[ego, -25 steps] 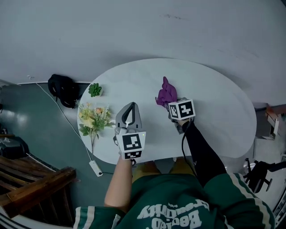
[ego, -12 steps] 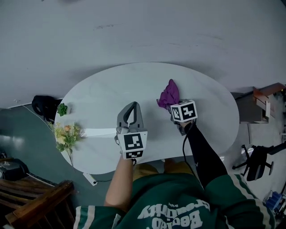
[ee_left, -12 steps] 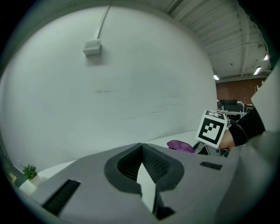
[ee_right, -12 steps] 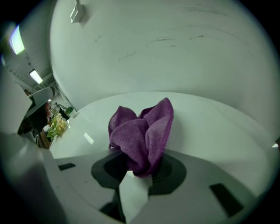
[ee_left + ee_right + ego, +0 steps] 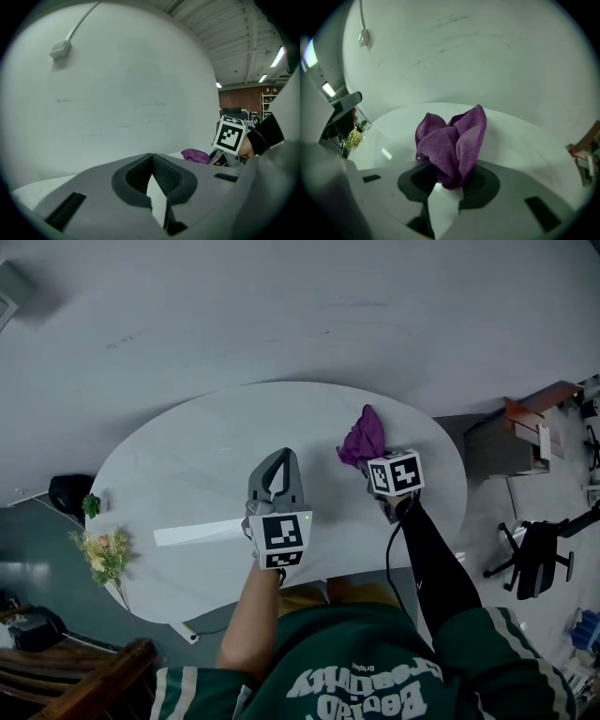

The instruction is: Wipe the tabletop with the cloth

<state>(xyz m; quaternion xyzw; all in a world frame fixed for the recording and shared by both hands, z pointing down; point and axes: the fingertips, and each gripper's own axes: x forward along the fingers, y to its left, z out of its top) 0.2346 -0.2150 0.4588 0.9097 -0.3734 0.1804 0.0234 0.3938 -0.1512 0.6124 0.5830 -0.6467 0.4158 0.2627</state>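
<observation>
— Cloth of crumpled purple terry [image 5: 363, 437]: where is it?
— Bunched over the far right of the white oval tabletop [image 5: 187, 465], its lower folds clamped in the closed jaws of the right tool [image 5: 373, 461].
— And the left tool [image 5: 278, 465]?
— Over the tabletop's middle, jaws together, holding nothing.
— Which step?
— Probably wiping, barely begun. Next, press the cloth down and sweep it across the tabletop.
— Containers?
— None discernible. Pale flowers [image 5: 103, 554] sit at the tabletop's left edge.
</observation>
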